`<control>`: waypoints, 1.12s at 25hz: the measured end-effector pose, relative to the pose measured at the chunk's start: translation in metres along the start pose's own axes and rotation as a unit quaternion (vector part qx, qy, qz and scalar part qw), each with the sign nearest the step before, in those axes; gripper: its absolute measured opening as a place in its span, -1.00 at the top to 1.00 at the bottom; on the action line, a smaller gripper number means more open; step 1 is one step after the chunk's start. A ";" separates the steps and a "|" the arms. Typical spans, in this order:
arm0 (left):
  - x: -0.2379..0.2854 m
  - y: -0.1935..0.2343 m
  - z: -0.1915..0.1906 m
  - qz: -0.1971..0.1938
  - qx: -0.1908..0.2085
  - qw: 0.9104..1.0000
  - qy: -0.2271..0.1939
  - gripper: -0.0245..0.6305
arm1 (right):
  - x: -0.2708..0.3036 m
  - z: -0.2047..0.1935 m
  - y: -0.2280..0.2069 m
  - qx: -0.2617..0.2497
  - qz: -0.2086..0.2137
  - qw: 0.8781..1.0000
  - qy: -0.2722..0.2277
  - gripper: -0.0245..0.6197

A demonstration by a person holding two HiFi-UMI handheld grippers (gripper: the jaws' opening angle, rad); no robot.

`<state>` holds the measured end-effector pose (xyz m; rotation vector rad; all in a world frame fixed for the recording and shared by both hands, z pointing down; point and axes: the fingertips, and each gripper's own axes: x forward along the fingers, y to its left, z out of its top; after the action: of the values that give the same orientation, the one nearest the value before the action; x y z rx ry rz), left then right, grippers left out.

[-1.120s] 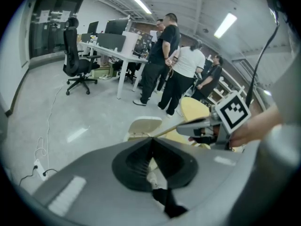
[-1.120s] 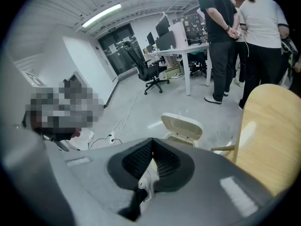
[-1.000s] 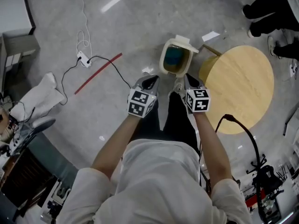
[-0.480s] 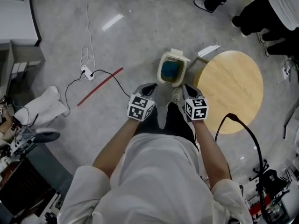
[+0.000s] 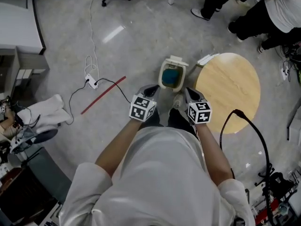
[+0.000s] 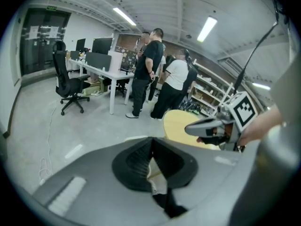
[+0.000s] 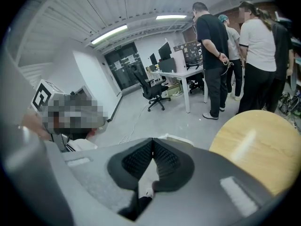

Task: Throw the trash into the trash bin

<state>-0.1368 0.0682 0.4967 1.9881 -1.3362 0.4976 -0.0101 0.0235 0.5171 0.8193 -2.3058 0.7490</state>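
Note:
The cream trash bin (image 5: 170,77) stands open on the floor with something teal inside. It sits just ahead of both grippers, next to a round wooden table (image 5: 228,91). My left gripper (image 5: 151,89) and right gripper (image 5: 187,92) hang side by side above the floor, short of the bin, each shut with nothing in it. In the left gripper view the pads of the left gripper (image 6: 151,140) meet, and the right gripper (image 6: 211,126) shows beside the table (image 6: 181,121). In the right gripper view the right gripper (image 7: 153,141) is shut and the bin's pale rim (image 7: 176,139) peeks over it.
On the floor at the left lie a power strip with cable (image 5: 92,83), a red strip (image 5: 103,95) and a white bundle (image 5: 44,111). Several people (image 5: 244,8) stand beyond the table. A black cable (image 5: 249,131) arcs at the right. Desks and an office chair (image 6: 68,81) stand farther off.
Both grippers and the head view have risen, so the bin and table look smaller and more floor shows. The grippers stay side by side and shut.

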 end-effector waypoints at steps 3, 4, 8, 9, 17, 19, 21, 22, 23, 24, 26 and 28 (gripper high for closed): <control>-0.009 -0.007 0.006 -0.003 0.005 1.000 -0.007 0.91 | -0.014 0.009 0.007 -0.005 0.003 1.000 -0.013 0.92; -0.011 -0.008 0.007 -0.003 0.007 1.000 -0.008 0.91 | -0.017 0.012 0.008 -0.007 0.003 1.000 -0.017 0.92; -0.018 -0.012 0.013 -0.004 0.015 1.000 -0.015 0.91 | -0.031 0.024 0.012 -0.007 0.002 0.999 -0.036 0.92; -0.019 -0.014 0.014 -0.005 0.018 1.000 -0.017 0.92 | -0.034 0.026 0.012 -0.007 0.004 0.999 -0.041 0.92; -0.024 -0.027 0.028 -0.004 0.030 0.999 -0.032 0.92 | -0.054 0.031 0.014 -0.014 0.011 0.998 -0.058 0.92; -0.026 -0.028 0.030 -0.003 0.032 0.999 -0.034 0.91 | -0.056 0.033 0.016 -0.016 0.012 0.998 -0.061 0.93; -0.028 -0.028 0.032 -0.004 0.034 0.999 -0.034 0.91 | -0.057 0.036 0.019 -0.019 0.014 0.998 -0.064 0.93; -0.029 -0.028 0.032 -0.004 0.035 0.999 -0.034 0.91 | -0.057 0.037 0.020 -0.019 0.016 0.997 -0.066 0.93; -0.029 -0.028 0.032 -0.005 0.036 0.999 -0.035 0.91 | -0.057 0.038 0.021 -0.019 0.017 0.997 -0.067 0.93; -0.029 -0.029 0.033 -0.005 0.036 0.999 -0.035 0.91 | -0.057 0.039 0.022 -0.019 0.018 0.997 -0.068 0.93; -0.029 -0.031 0.032 -0.007 0.037 0.999 -0.036 0.91 | -0.058 0.039 0.024 -0.018 0.020 0.997 -0.070 0.93; -0.029 -0.033 0.032 -0.008 0.037 0.999 -0.036 0.92 | -0.059 0.038 0.025 -0.017 0.021 0.997 -0.070 0.93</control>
<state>-0.1200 0.0721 0.4450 2.0924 -1.3633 0.4782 -0.0015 0.0360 0.4441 0.8338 -2.4600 0.6869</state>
